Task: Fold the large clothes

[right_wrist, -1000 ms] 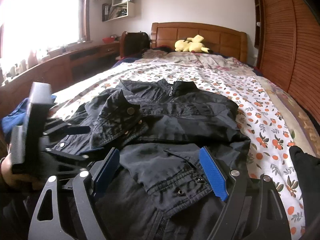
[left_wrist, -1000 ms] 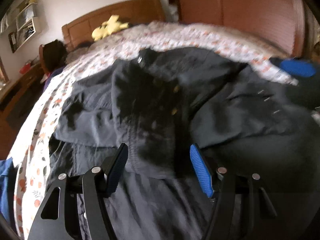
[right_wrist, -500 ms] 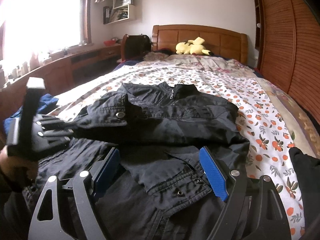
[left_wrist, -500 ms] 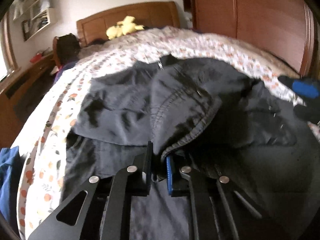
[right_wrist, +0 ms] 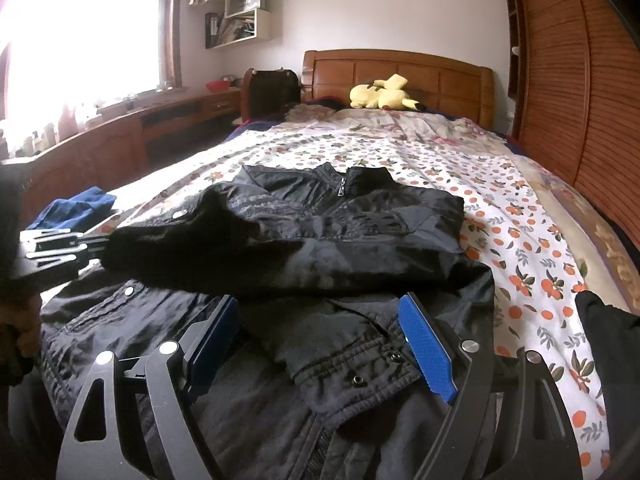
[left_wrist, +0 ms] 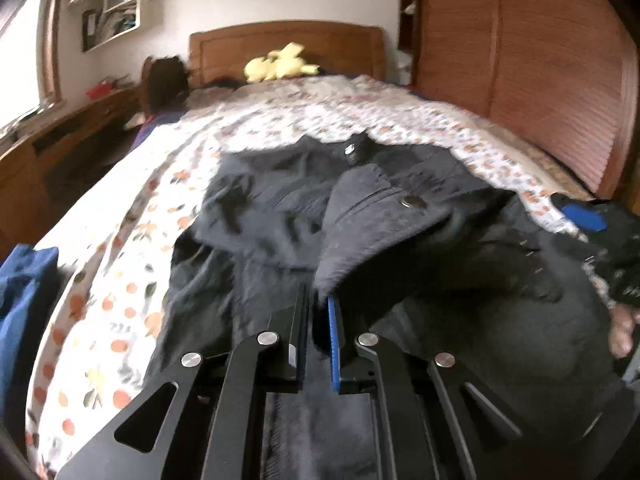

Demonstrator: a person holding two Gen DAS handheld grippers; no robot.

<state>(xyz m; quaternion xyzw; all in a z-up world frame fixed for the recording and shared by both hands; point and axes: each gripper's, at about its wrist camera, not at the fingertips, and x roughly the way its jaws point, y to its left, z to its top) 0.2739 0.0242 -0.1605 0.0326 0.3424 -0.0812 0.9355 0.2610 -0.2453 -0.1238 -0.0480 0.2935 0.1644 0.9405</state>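
A black jacket (right_wrist: pixel 352 216) lies front up on the bed's floral sheet (right_wrist: pixel 520 240), its collar toward the headboard. My left gripper (left_wrist: pixel 318 300) is shut on the cuff of one sleeve (left_wrist: pixel 376 220), which has a snap button on it. In the right wrist view that sleeve (right_wrist: pixel 180 240) is lifted and stretched out toward the left gripper (right_wrist: pixel 96 248) at the left edge. My right gripper (right_wrist: pixel 320 304) stands open low over the jacket's front. The other sleeve's cuff (right_wrist: pixel 360 364) lies flat between its fingers, untouched. Its blue pad (left_wrist: pixel 584 218) shows at the right of the left wrist view.
A yellow plush toy (right_wrist: pixel 380 94) lies by the wooden headboard (right_wrist: pixel 400 68). A blue garment (right_wrist: pixel 76 208) sits at the bed's left edge, beside a wooden desk (right_wrist: pixel 120 136). Slatted wardrobe doors (right_wrist: pixel 580 100) run along the right. A dark cloth (right_wrist: pixel 612 340) lies at the near right.
The left gripper went from open over the jacket to shut on the sleeve cuff, then lifted and drew the sleeve out to the left. The right gripper stayed still.
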